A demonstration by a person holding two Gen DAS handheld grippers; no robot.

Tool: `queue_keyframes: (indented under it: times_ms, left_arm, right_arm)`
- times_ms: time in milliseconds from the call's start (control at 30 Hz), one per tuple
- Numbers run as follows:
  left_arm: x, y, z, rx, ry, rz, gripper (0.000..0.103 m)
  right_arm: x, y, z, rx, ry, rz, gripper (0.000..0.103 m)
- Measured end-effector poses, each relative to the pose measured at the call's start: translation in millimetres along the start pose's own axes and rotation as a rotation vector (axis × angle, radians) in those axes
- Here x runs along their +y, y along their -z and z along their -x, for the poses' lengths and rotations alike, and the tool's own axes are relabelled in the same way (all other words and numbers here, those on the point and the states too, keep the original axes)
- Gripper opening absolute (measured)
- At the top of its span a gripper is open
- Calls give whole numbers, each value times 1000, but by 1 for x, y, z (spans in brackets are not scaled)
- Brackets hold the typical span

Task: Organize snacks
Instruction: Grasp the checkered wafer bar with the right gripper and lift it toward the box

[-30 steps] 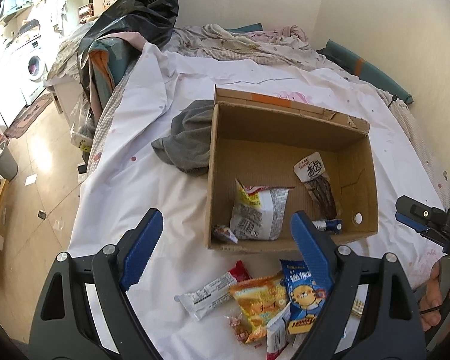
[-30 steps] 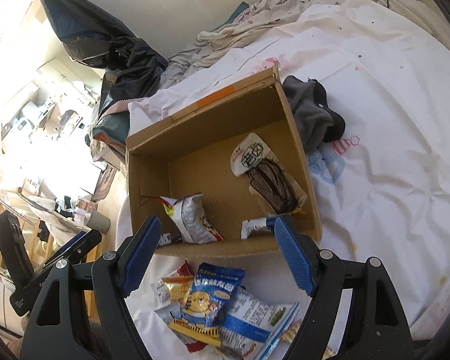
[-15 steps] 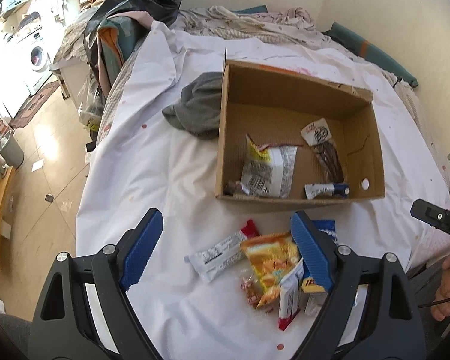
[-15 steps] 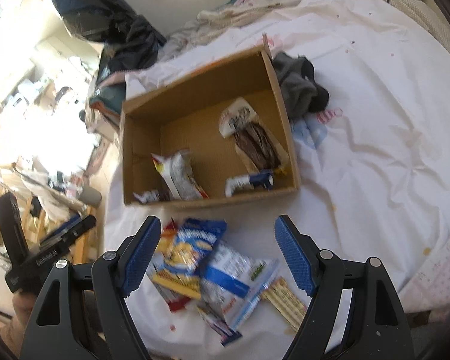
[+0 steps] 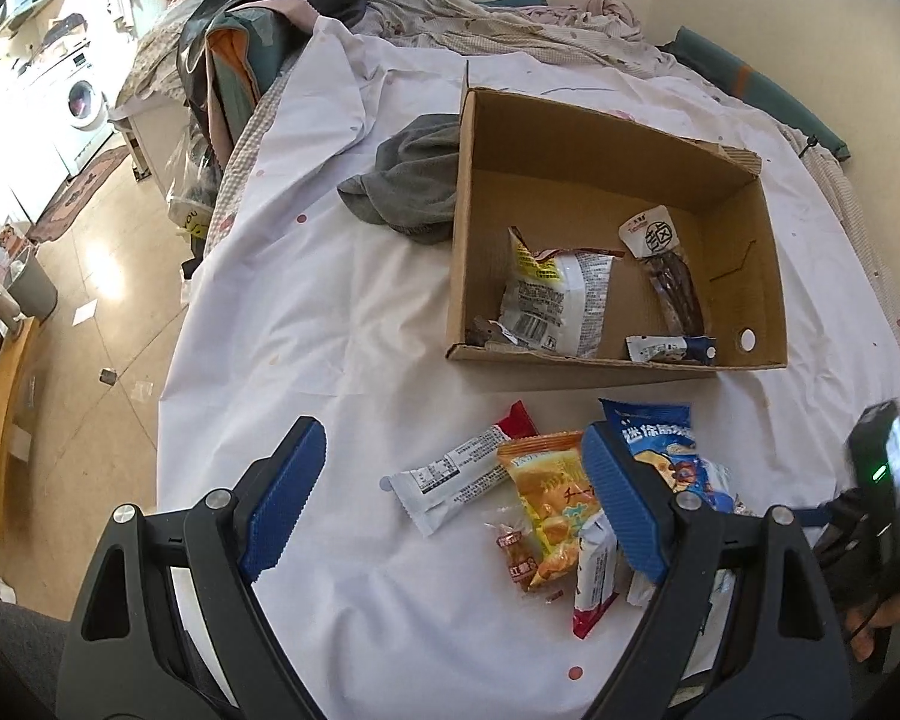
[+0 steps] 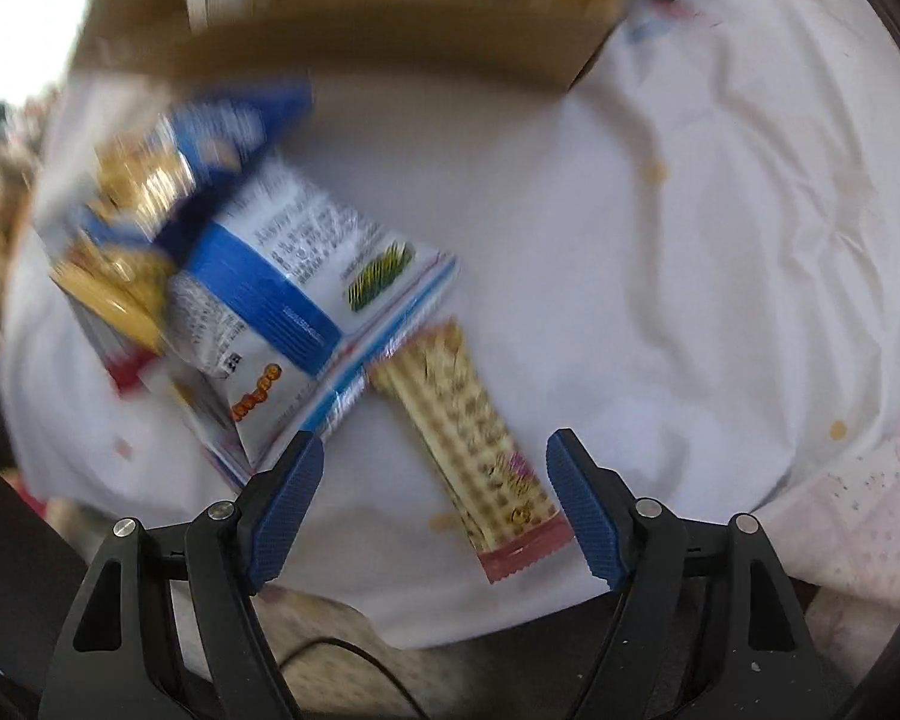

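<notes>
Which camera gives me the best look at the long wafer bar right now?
The right wrist view. The wafer bar lies whole on the white sheet, between the open, closing fingers of the right gripper, though blurred. In the left wrist view it is hidden behind the left gripper, so I cannot pick it out there.

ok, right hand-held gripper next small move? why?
Probably ease down and close on the long wafer bar. The right hand-held gripper points down with its jaws closing, the bar between them but no pad touching yet. It lies loose on the white sheet, outside the cardboard box.
</notes>
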State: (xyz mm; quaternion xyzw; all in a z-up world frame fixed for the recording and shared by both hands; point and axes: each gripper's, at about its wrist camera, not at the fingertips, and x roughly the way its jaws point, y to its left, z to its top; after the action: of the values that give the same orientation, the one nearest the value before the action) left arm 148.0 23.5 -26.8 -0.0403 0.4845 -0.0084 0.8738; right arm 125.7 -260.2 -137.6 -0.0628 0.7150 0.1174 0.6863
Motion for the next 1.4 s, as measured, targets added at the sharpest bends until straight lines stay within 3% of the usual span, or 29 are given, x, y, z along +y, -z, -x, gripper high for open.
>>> queue_keyframes:
  times_ms: [100,200,267,433,600,933,1200,1400]
  left_arm:
    - [5,-2,-3,13,17,37,85]
    - [7,-3,-5,21,26,54,85]
    - [5,-3,-6,22,27,56,85]
    - [5,-3,-7,27,29,54,85]
    - [7,-2,-7,29,25,61,85]
    - [6,0,-14,48,3,65,85]
    - [11,-2,-16,30,-44,40,85]
    - [28,2,-40,126,-65,93,80]
  right_arm:
    - [2,0,-6,18,17,14,75]
    - [-4,-1,-13,35,22,3,56]
    - [-6,-1,-12,28,11,5,30]
    - [-4,5,2,-29,-24,17,28]
    - [-18,7,30,-131,-108,-62,28]
    - [-63,8,93,-455,-341,-232,28]
    - [-47,-2,110,-536,-396,-260,28]
    - [-42,-20,105,-567,-464,-303,28]
